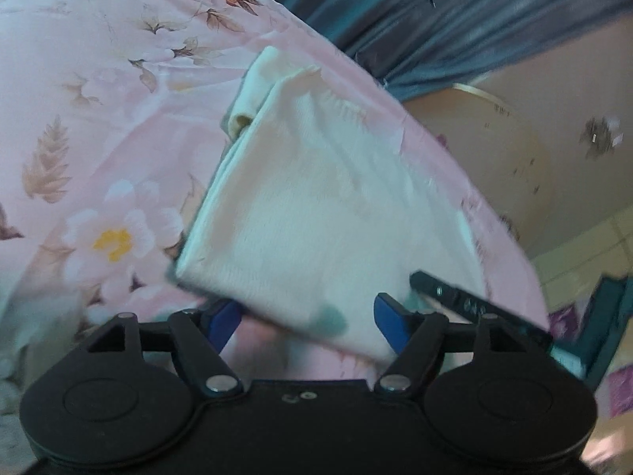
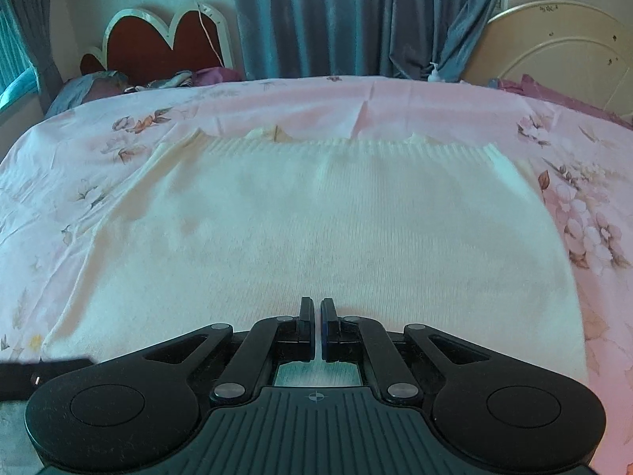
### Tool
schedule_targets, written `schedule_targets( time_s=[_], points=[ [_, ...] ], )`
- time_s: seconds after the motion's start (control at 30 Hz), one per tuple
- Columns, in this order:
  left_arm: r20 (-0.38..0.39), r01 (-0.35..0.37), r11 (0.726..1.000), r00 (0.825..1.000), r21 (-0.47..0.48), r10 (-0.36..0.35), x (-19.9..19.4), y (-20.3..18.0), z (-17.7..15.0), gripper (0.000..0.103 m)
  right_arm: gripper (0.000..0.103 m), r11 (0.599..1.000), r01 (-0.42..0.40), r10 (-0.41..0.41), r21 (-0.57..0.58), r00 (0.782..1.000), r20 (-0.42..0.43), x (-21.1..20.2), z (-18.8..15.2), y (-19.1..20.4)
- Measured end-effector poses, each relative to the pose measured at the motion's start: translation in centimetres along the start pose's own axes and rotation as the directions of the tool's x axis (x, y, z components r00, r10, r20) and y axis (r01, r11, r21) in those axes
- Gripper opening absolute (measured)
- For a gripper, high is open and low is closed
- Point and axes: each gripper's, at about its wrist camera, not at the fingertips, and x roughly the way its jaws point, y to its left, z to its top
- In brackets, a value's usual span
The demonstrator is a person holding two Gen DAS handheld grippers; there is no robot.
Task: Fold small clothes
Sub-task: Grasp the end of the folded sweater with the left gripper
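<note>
A cream knit garment (image 2: 316, 217) lies flat on the pink floral bedsheet (image 2: 395, 99), its ribbed hem at the far side. In the left wrist view the garment (image 1: 316, 217) appears as a folded shape with one corner pointing at me. That corner lies between the blue pads of my left gripper (image 1: 307, 320), which stands open; the pads do not press the cloth. My right gripper (image 2: 316, 308) is shut over the garment's near edge, and no cloth shows between its fingers. A black bar (image 1: 474, 304) from the other gripper reaches in at the right.
A red scalloped headboard (image 2: 158, 43) and blue-grey curtains (image 2: 336, 19) stand behind the bed. A round cream board (image 2: 554, 39) leans at the back right, above purple bedding (image 2: 554, 91). The sheet (image 1: 99, 118) drops off at the right, towards tiled floor (image 1: 585, 253).
</note>
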Motion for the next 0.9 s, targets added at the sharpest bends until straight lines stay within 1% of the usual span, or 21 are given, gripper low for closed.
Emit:
schedule_targets(
  time_s=[0.1, 0.17, 0.23, 0.33, 0.37, 0.4, 0.43, 0.47, 0.5, 0.53, 0.6, 0.63, 0.67, 0.7, 0.73, 0.8, 0.83, 0.87, 0.9],
  points=[
    [0.046, 0.048, 0.997, 0.998, -0.060, -0.046, 1.0, 0.5, 0.5, 0.073, 0.002, 1.000, 0.001, -0.001, -0.016, 1.000, 0.017, -0.3, 0.3, 0.2],
    [0.074, 0.072, 0.994, 0.995, -0.086, -0.065, 1.6, 0.7, 0.8, 0.072, 0.002, 1.000, 0.002, -0.001, -0.013, 1.000, 0.011, -0.1, 0.4, 0.2],
    [0.101, 0.090, 0.990, 0.992, -0.109, -0.079, 2.2, 0.8, 1.3, 0.072, 0.002, 1.000, -0.008, 0.008, -0.001, 1.000, 0.011, -0.1, 0.6, 0.1],
    [0.143, 0.112, 0.985, 0.985, -0.135, -0.092, 2.9, 1.0, 1.8, 0.072, 0.003, 1.000, 0.002, -0.002, 0.011, 1.000, 0.009, 0.2, 0.6, 0.1],
    [0.153, 0.114, 0.984, 0.984, -0.135, -0.093, 3.1, 1.0, 1.9, 0.072, 0.016, 1.000, 0.003, -0.003, 0.020, 1.000, 0.005, 0.3, 0.7, 0.0],
    [0.158, 0.112, 0.985, 0.983, -0.131, -0.091, 3.3, 0.9, 2.0, 0.072, 0.053, 0.999, 0.000, -0.001, 0.034, 1.000, 0.014, 0.2, 0.7, -0.1],
    [0.160, 0.109, 0.986, 0.983, -0.126, -0.088, 3.3, 0.7, 2.1, 0.072, 0.073, 0.999, 0.005, -0.006, 0.044, 0.999, 0.036, -0.1, 0.7, -0.2],
    [0.161, 0.109, 0.986, 0.983, -0.124, -0.089, 3.4, 0.6, 2.1, 0.071, 0.085, 0.999, 0.012, -0.015, 0.042, 0.997, 0.072, -0.7, 0.7, -0.2],
    [0.163, 0.113, 0.987, 0.982, -0.119, -0.093, 3.3, 0.7, 2.0, 0.070, 0.085, 1.000, 0.012, -0.015, 0.029, 0.995, 0.100, -1.2, 0.9, 0.0],
    [0.164, 0.118, 0.987, 0.982, -0.113, -0.098, 3.2, 0.8, 1.9, 0.070, 0.084, 1.000, 0.010, -0.013, 0.025, 0.994, 0.107, -1.3, 1.0, 0.0],
    [0.169, 0.126, 0.986, 0.980, -0.111, -0.107, 3.0, 1.0, 1.7, 0.069, 0.067, 0.999, -0.002, -0.002, 0.040, 0.995, 0.098, -1.1, 1.2, -0.3],
    [0.171, 0.128, 0.985, 0.979, -0.113, -0.108, 3.0, 1.1, 1.7, 0.069, 0.064, 0.999, 0.004, -0.008, 0.047, 0.996, 0.088, -0.9, 1.3, -0.4],
    [0.177, 0.131, 0.984, 0.978, -0.120, -0.108, 3.1, 1.1, 1.7, 0.069, 0.055, 0.999, 0.008, -0.012, 0.048, 0.996, 0.083, -0.7, 1.4, -0.4],
    [0.183, 0.133, 0.983, 0.977, -0.125, -0.109, 3.2, 1.2, 1.7, 0.069, 0.040, 0.999, 0.008, -0.012, 0.048, 0.997, 0.076, -0.5, 1.4, -0.4],
    [0.190, 0.136, 0.983, 0.976, -0.126, -0.110, 3.1, 1.2, 1.6, 0.069, 0.036, 0.999, 0.005, -0.008, 0.053, 0.998, 0.064, -0.3, 1.4, -0.4],
    [0.205, 0.144, 0.981, 0.972, -0.128, -0.116, 3.2, 1.4, 1.5, 0.068, 0.034, 0.998, 0.003, -0.006, 0.057, 0.998, 0.059, 0.0, 1.5, -0.3],
    [0.214, 0.148, 0.980, 0.970, -0.132, -0.118, 3.1, 1.5, 1.4, 0.065, 0.034, 0.999, 0.007, -0.010, 0.046, 0.998, 0.056, 0.2, 1.4, -0.1],
    [0.221, 0.147, 0.980, 0.968, -0.135, -0.115, 3.1, 1.6, 1.4, 0.057, 0.034, 0.999, 0.011, -0.013, 0.039, 0.999, 0.052, 0.5, 1.4, -0.1],
    [0.226, 0.147, 0.979, 0.968, -0.142, -0.112, 3.1, 1.8, 1.3, 0.052, 0.034, 0.999, 0.014, -0.016, 0.037, 0.999, 0.042, 0.8, 1.3, 0.0]
  ],
)
